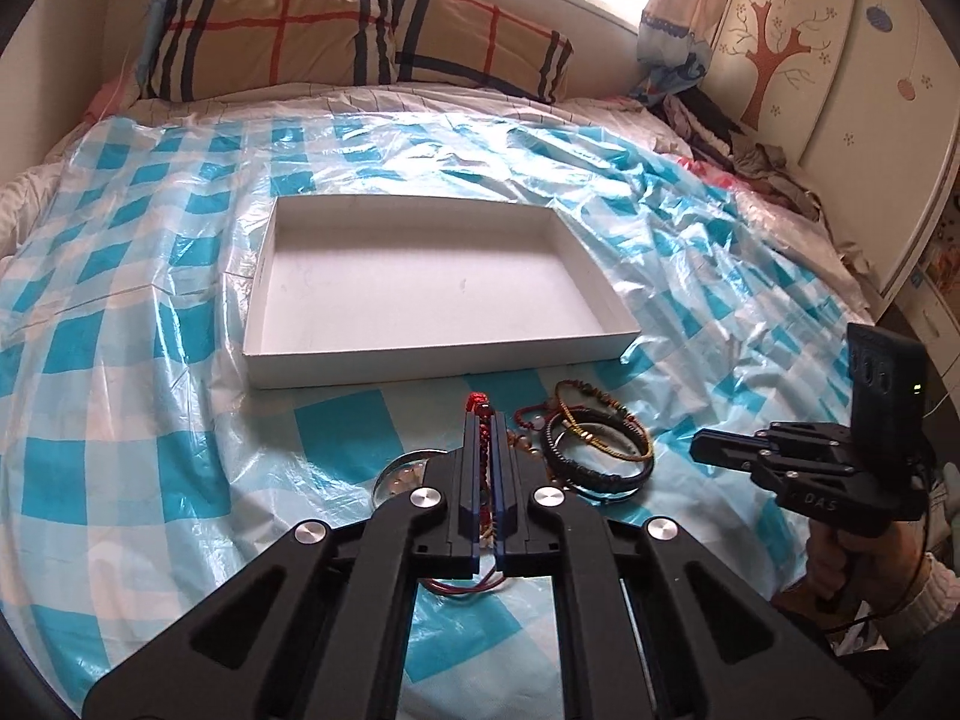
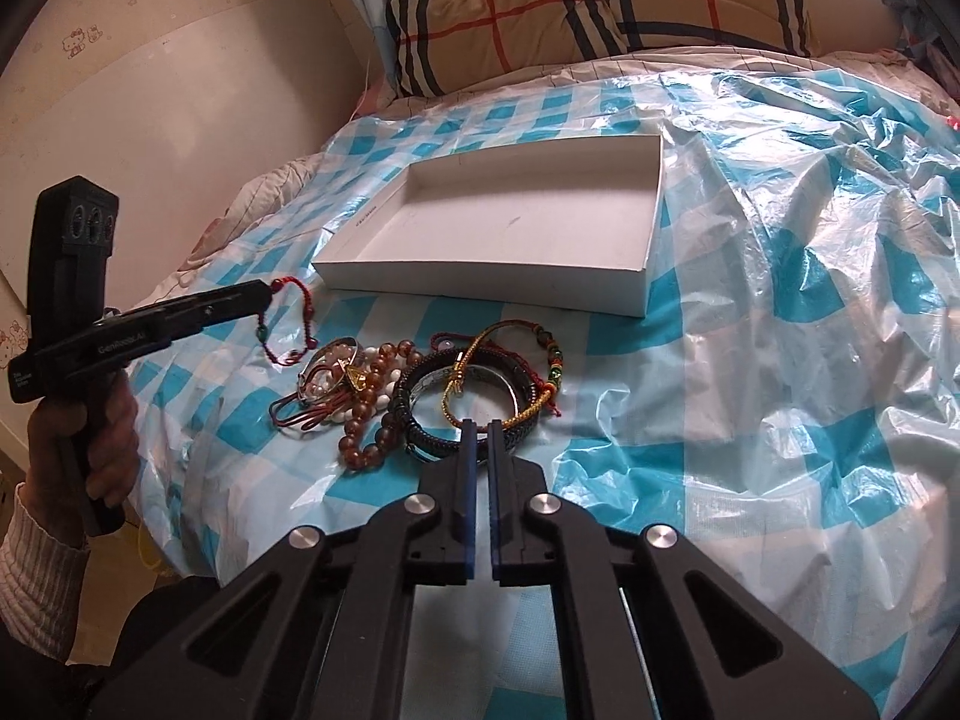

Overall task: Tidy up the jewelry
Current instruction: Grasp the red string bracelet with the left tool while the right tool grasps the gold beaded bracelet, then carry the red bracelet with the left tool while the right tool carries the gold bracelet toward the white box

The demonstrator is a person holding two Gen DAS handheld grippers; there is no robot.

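Observation:
My left gripper (image 1: 485, 417) is shut on a red cord bracelet (image 1: 478, 402); in the right wrist view the left gripper (image 2: 264, 294) holds the bracelet (image 2: 288, 324) hanging above the bed. A pile of jewelry (image 2: 420, 396) with amber beads (image 2: 366, 420), a black braided bracelet (image 2: 474, 438) and a yellow-green cord (image 2: 540, 372) lies in front of an empty white box (image 2: 516, 228). The box (image 1: 420, 276) also shows in the left wrist view, beyond the pile (image 1: 594, 450). My right gripper (image 2: 479, 427) is shut and empty, near the pile's front edge; it also shows in the left wrist view (image 1: 702, 447).
A blue-and-white checked plastic sheet (image 2: 780, 360) covers the bed. A plaid pillow (image 1: 336, 30) lies at the head. A cabinet with a tree picture (image 1: 792, 48) stands at the right, with clothes (image 1: 720, 126) heaped beside it.

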